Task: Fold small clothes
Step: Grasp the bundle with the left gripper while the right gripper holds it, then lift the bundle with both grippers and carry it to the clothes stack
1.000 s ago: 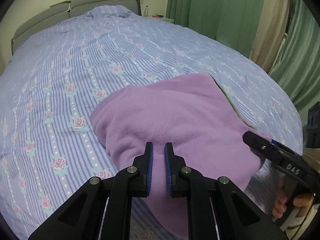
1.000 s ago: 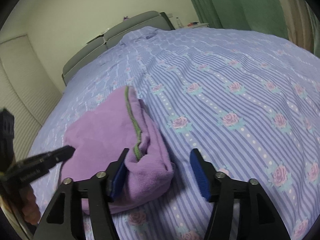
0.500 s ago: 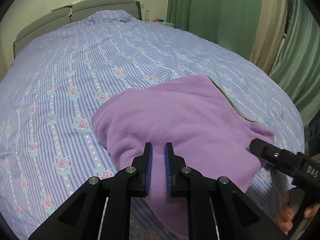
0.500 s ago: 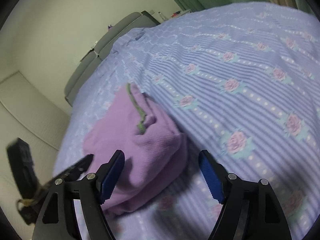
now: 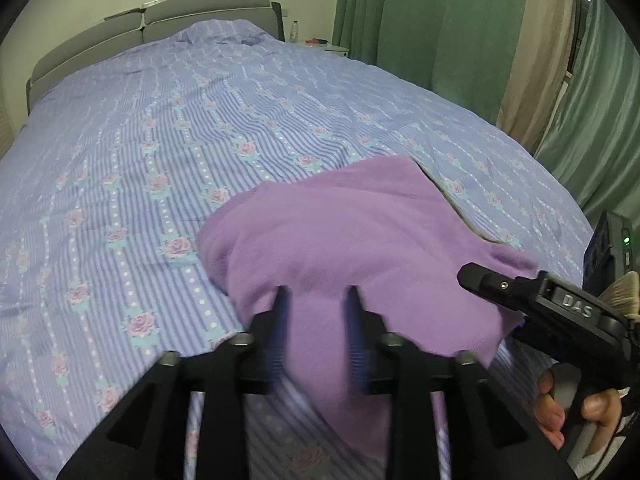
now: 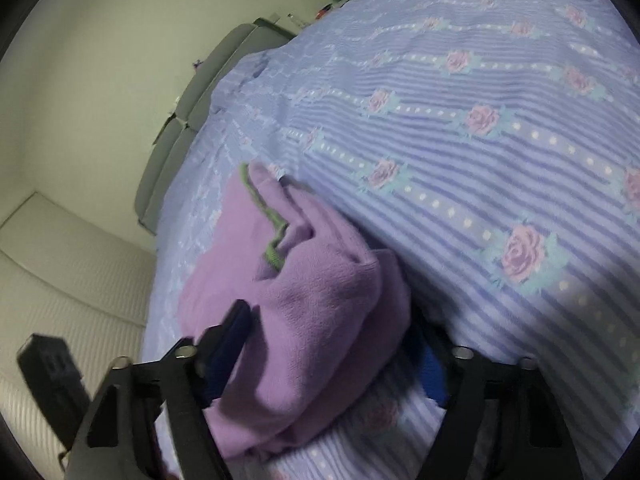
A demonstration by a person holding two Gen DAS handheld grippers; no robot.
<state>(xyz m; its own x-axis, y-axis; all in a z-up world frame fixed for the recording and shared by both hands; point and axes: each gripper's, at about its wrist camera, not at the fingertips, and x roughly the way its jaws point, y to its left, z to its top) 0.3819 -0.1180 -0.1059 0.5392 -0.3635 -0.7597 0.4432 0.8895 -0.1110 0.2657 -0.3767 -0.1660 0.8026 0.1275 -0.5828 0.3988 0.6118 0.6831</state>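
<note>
Since the earlier frames the left gripper (image 5: 316, 336) has parted its fingers, which stood almost pressed together over the cloth, and the right gripper (image 6: 336, 344) has advanced so that the folded garment's corner lies between its fingers instead of ahead of them.

Left wrist view: the blue-padded fingers (image 5: 280, 320) are spread apart, with the near edge of the purple fleece garment (image 5: 360, 240) showing between and beyond them; motion blur hides whether the pads touch the fabric. The garment lies folded on the floral striped bedspread (image 5: 160, 140), extending forward from the fingertips. To the right of the fingers, the other gripper's black body marked "DAS" (image 5: 560, 308) reaches the garment's right corner, and the person's right hand (image 5: 576, 412) grips its handle.

Right wrist view: the fingers are spread wide, the left pad (image 6: 234, 336) against the garment's left side and the right pad (image 6: 434, 372) partly hidden behind the fold on the right. The garment's thick folded corner (image 6: 320, 312) fills the gap between them; a green trim edge (image 6: 272, 236) runs along the layers farther forward. The bedspread (image 6: 480, 140) spreads to the right of the fingers. A grey padded headboard (image 6: 188, 120) stands far ahead, and green curtains (image 5: 440, 40) hang beyond the bed to the right in the left wrist view.
</note>
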